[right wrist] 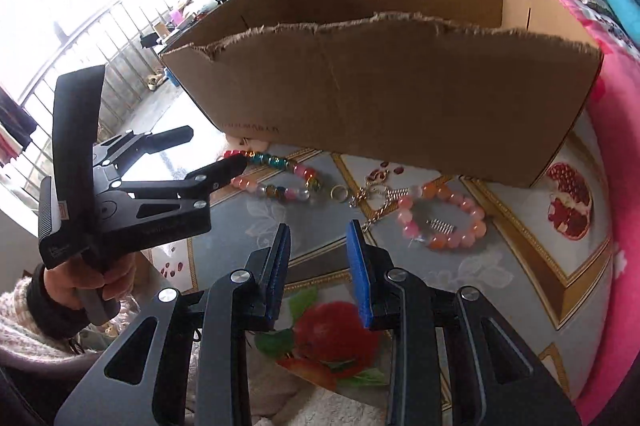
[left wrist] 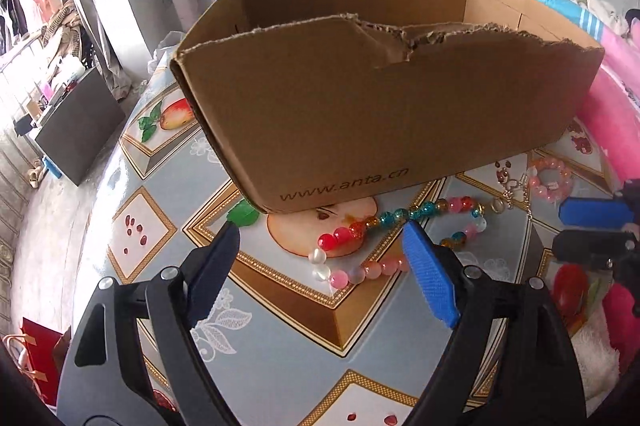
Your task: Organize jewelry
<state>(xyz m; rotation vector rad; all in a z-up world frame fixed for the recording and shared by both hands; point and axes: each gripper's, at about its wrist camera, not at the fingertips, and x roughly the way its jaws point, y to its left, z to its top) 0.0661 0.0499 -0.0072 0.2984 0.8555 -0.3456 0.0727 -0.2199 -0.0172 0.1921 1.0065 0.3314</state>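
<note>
Left wrist | left gripper (left wrist: 320,238) spread wide, empty, straddling multicoloured bead necklace (left wrist: 384,222) | right gripper (right wrist: 318,238) narrowly parted, empty | risk: strand slipping, snagging cardboard box (left wrist: 360,98) wall.

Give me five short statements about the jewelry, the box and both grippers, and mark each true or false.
1. The multicolored bead necklace lies on the table in front of the cardboard box. True.
2. The left gripper is clamped on the necklace. False: its jaws stand open around it, not pressing.
3. The pink bead bracelet is inside the box. False: it lies on the table.
4. The right gripper holds nothing. True.
5. The box's near wall has a torn top edge. True.
</note>
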